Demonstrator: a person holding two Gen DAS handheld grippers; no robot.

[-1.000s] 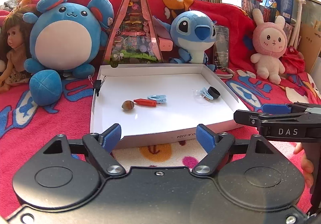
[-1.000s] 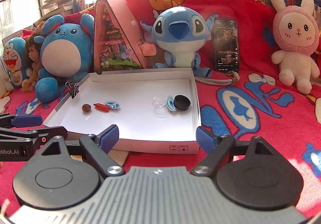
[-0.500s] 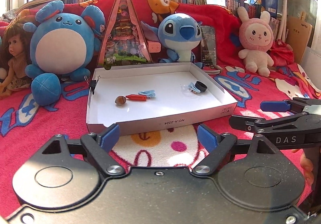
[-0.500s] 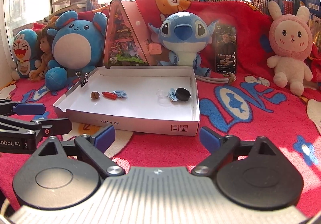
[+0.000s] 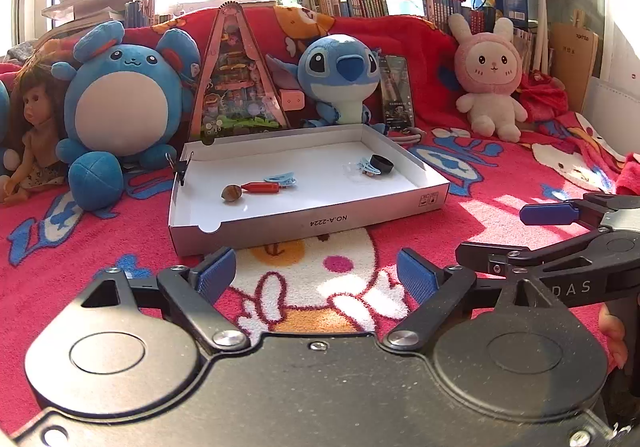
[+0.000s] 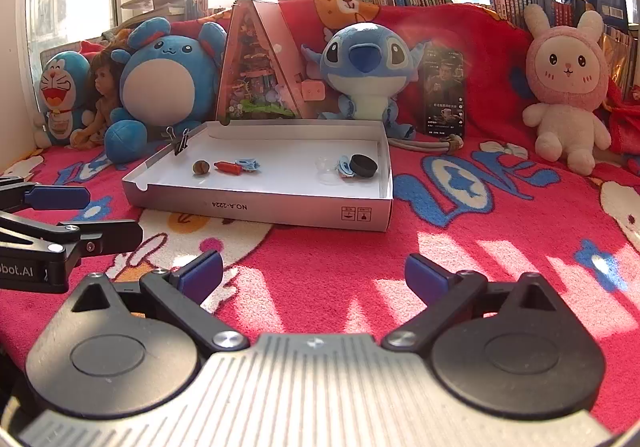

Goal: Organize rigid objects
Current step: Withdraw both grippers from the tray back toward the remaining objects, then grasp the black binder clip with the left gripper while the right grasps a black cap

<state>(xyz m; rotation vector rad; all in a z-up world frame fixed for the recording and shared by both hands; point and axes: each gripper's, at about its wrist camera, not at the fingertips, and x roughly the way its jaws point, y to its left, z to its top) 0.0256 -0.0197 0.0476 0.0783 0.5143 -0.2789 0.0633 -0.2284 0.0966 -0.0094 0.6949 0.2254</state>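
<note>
White cardboard forms the shallow tray (image 6: 256, 203) that lies on the red cartoon blanket (image 6: 480, 247), and the task's small hard things lie inside it in two loose clusters. Toward the left wall sit a brown nut-like ball (image 6: 200, 167), a red carrot-shaped piece (image 6: 228, 167) and a pale blue clip (image 6: 248, 164), the three near one another in a row. Toward the right wall a clear little cup (image 6: 327, 167), a second blue clip (image 6: 344, 168) and a black ring-shaped cap (image 6: 363, 165) crowd together, the clip seeming to touch the cap (contact is hard to judge at this size). A black binder clip (image 6: 181, 143) grips the tray's far left rim.

Both tools hang in front of the tray's near wall, well short of it. The left gripper (image 5: 316, 275) has its blue pads spread wide with only blanket between them; the right gripper (image 6: 314, 277) is likewise spread wide and empty. Their jaws have just been opening further.

By my reading, no pick is under way: this looks like either the pause between steps or the close of the sorting. If more remains, the next move calls for reaching over the low front wall, choosing one piece, and closing on it without nudging its neighbours. Plush toys (image 6: 368, 75) line the back.
</note>
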